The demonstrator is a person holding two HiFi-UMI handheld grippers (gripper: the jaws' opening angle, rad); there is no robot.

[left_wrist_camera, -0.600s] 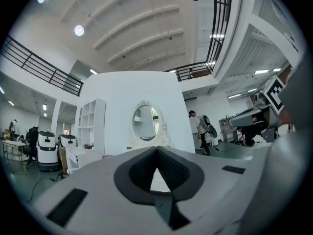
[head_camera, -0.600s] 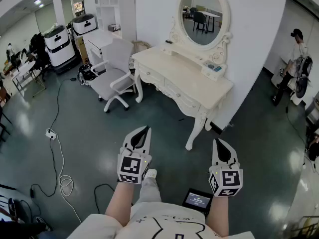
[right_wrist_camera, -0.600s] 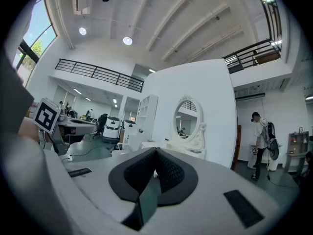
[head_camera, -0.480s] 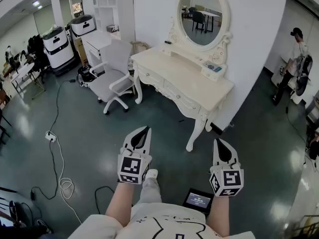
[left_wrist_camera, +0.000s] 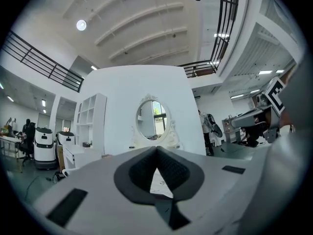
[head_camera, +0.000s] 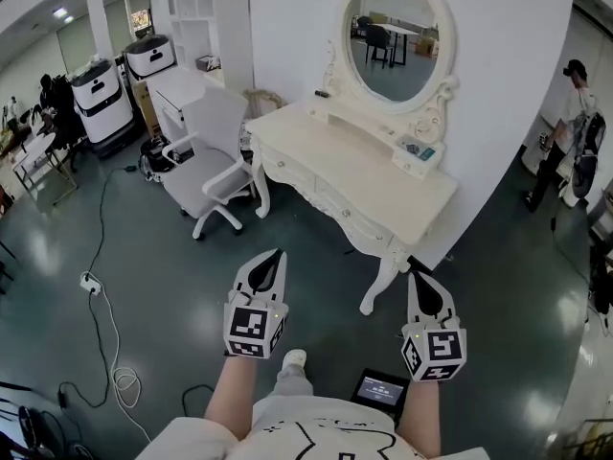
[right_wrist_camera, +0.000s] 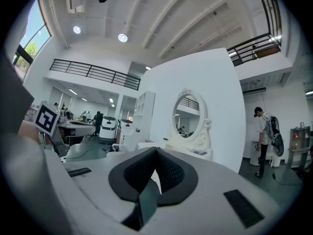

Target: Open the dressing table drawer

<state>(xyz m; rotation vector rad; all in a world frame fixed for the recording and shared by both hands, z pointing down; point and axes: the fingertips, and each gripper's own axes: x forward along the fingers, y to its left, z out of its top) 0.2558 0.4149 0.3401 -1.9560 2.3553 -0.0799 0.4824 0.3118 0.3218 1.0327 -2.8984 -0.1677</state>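
Observation:
The cream dressing table (head_camera: 402, 195) with its oval mirror (head_camera: 395, 38) stands against the white wall, ahead of me and slightly right. Its drawers (head_camera: 337, 204) run along the front face and look closed. My left gripper (head_camera: 277, 254) is held level over the floor, short of the table's front, shut and empty. Level with it on the right, my right gripper (head_camera: 420, 277) hangs close to the table's front leg (head_camera: 381, 287), shut and empty too. The left gripper view has the shut jaw tips (left_wrist_camera: 156, 147) with the mirror (left_wrist_camera: 152, 121) beyond. In the right gripper view the jaw tips (right_wrist_camera: 155, 149) meet left of the mirror (right_wrist_camera: 188, 115).
A white office chair (head_camera: 206, 156) stands left of the table, with white shelving (head_camera: 206, 12) and two white machines (head_camera: 96, 89) behind it. A cable (head_camera: 103, 305) trails over the dark floor. A tablet (head_camera: 380, 388) lies by my feet. A person (head_camera: 573, 113) stands at far right.
The dressing table has drawn nearer in the head view, its front leg now closer to the right gripper. Both grippers stay shut and side by side.

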